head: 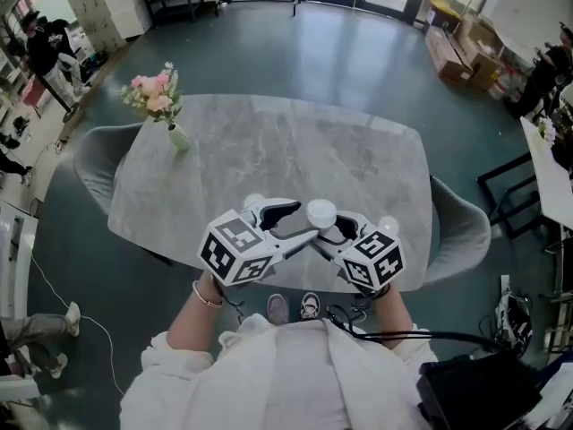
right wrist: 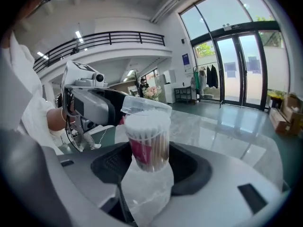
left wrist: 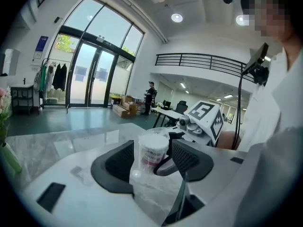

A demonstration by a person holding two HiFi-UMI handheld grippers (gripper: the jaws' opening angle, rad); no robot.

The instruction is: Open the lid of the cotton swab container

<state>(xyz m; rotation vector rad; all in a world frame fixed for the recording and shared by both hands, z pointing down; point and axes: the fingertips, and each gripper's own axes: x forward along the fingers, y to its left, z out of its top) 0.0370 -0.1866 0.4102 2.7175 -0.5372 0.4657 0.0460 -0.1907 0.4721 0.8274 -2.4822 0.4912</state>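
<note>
The cotton swab container (right wrist: pixel 147 143) is clear, glossy plastic with a pink, paper-like label (right wrist: pixel 138 152). Its lid (right wrist: pixel 144 105) is the same thin transparent plastic. The swabs (right wrist: pixel 142 120) inside show soft white tips. The shells of the left gripper (left wrist: pixel 150 157) and right gripper (right wrist: pixel 147 167) are smooth, matt grey plastic, and their jaws are black with a fine ribbed texture. The surface (head: pixel 295 150) looks like polished grey marble and throws back light. The marker cubes (head: pixel 235 247) are matt white with black print. The floor (head: pixel 349 52) is glossy teal.
</note>
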